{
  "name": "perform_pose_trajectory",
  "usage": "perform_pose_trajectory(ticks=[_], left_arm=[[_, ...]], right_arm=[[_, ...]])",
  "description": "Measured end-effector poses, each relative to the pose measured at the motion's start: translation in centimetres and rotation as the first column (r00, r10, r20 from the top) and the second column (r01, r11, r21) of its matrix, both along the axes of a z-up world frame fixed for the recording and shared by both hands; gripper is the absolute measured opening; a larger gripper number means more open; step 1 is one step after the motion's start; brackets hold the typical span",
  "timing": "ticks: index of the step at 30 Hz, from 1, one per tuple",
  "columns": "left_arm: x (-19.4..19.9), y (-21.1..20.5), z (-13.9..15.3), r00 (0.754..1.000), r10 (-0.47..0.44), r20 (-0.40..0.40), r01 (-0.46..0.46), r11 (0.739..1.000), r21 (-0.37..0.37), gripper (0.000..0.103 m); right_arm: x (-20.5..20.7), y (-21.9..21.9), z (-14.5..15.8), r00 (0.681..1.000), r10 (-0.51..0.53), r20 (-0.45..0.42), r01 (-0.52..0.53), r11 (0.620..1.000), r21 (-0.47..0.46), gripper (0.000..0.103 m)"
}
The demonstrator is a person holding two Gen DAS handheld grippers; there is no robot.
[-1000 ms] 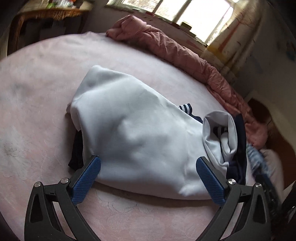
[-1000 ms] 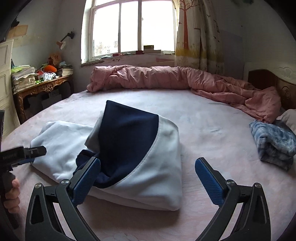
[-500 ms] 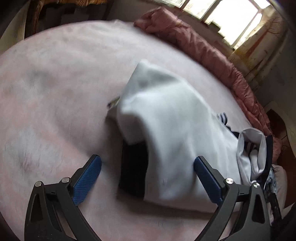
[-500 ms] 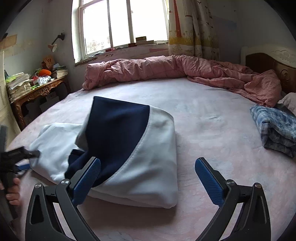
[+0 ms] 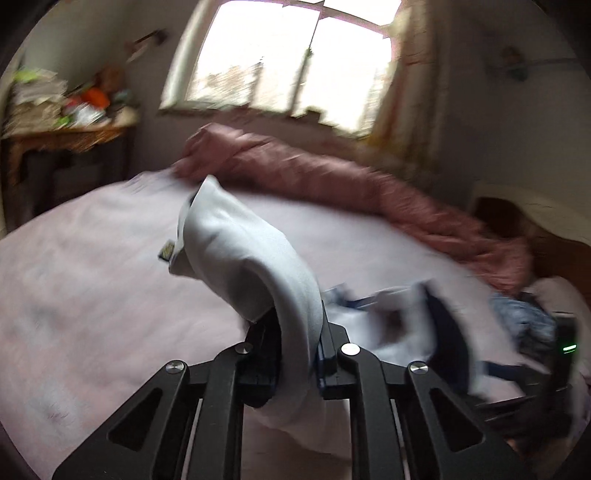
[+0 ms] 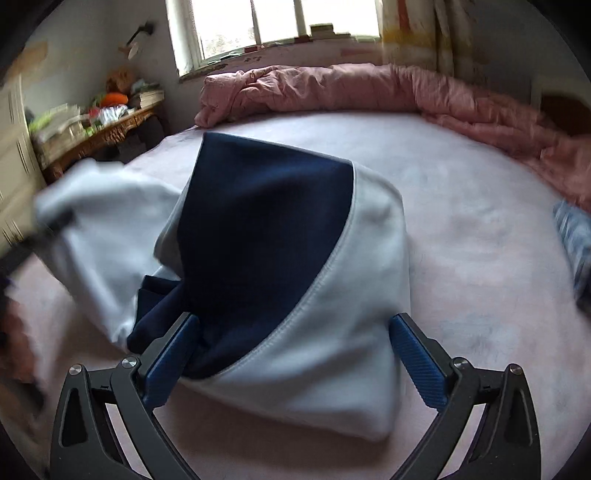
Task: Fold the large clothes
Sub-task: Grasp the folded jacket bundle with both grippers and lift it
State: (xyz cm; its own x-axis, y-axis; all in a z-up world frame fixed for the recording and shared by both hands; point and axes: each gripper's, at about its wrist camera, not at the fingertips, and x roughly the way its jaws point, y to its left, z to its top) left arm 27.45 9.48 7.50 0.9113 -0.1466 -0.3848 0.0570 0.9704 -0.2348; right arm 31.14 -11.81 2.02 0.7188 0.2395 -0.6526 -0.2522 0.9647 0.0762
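Note:
A large white and navy garment (image 6: 295, 258) lies bunched on the pink bed (image 6: 480, 236). In the left wrist view my left gripper (image 5: 297, 350) is closing, and its pads pinch a white fold of the garment (image 5: 251, 266), which rises off the bed in front of the camera. In the right wrist view my right gripper (image 6: 291, 354) stands open, with its blue fingers (image 6: 417, 354) on either side of the garment's near end. The pads do not press on the cloth. At the left edge of that view the lifted white end shows blurred.
A rolled pink quilt (image 6: 369, 88) runs along the far side of the bed under the window (image 6: 273, 26). A folded blue plaid garment (image 6: 576, 236) lies at the right. A cluttered wooden desk (image 6: 99, 129) stands at the left, a headboard (image 5: 517, 221) at the right.
My left gripper has gone from open over the garment to shut on its white edge and has lifted it. My right gripper has moved in closer to the garment's near end.

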Motion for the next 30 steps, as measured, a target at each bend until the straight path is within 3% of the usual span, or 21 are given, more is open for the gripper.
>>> perform_pose_trajectory(ticks=[3,8,10,12,15,17,20,21,22,24,27,30], left_arm=[[-0.1,-4.2,2.2,0.991,-0.117,0.058,0.115,0.993,0.032,0.012],[0.9,-11.5,3.2,0.967,-0.248,0.049,0.242,0.965,0.102,0.012],[1.3,-14.0,2.6,0.959,-0.281,0.035,0.274,0.952,0.139,0.011],[2.0,-16.0,1.4,0.948,-0.318,0.014,0.311,0.935,0.168,0.011],[2.9,-17.7,-1.1,0.918,-0.393,-0.057,0.397,0.908,0.134,0.012],[2.9,-18.7,-2.9,0.893,-0.438,-0.100,0.449,0.884,0.130,0.012],[3.0,-20.1,-5.0,0.878,-0.453,-0.155,0.475,0.863,0.173,0.013],[2.7,-20.1,-4.8,0.876,-0.459,-0.148,0.480,0.861,0.168,0.020],[2.5,-19.8,-4.5,0.866,-0.479,-0.142,0.496,0.859,0.131,0.037],[1.9,-19.2,-4.0,0.838,-0.530,-0.132,0.539,0.841,0.041,0.058],[-0.8,-18.9,-3.4,0.837,-0.541,-0.082,0.546,0.836,0.056,0.060],[-3.1,-16.9,-2.8,0.849,-0.527,-0.030,0.527,0.850,0.012,0.061]], right_arm=[[-0.4,0.0,0.2,0.998,0.064,0.007,-0.064,0.997,0.043,0.103],[-0.9,-3.4,0.9,0.988,0.148,-0.046,-0.135,0.968,0.213,0.103],[-1.2,-5.7,2.0,0.994,0.089,-0.059,-0.073,0.971,0.228,0.103],[-1.9,-9.0,3.7,0.999,-0.043,-0.022,0.046,0.980,0.194,0.103],[-2.9,-13.5,5.7,0.966,-0.248,0.074,0.233,0.958,0.166,0.103],[-3.4,-15.9,6.5,0.943,-0.317,0.105,0.293,0.936,0.197,0.103],[-3.6,-17.5,6.7,0.937,-0.332,0.108,0.297,0.921,0.251,0.103],[-3.6,-17.4,6.7,0.939,-0.326,0.109,0.289,0.920,0.266,0.103],[-3.5,-17.1,6.7,0.943,-0.315,0.108,0.276,0.921,0.276,0.103],[-3.2,-16.2,6.5,0.957,-0.272,0.102,0.233,0.928,0.291,0.103],[-2.9,-14.5,6.0,0.970,-0.221,0.100,0.187,0.944,0.272,0.103],[-2.9,-12.8,5.7,0.971,-0.207,0.121,0.177,0.959,0.222,0.103]])
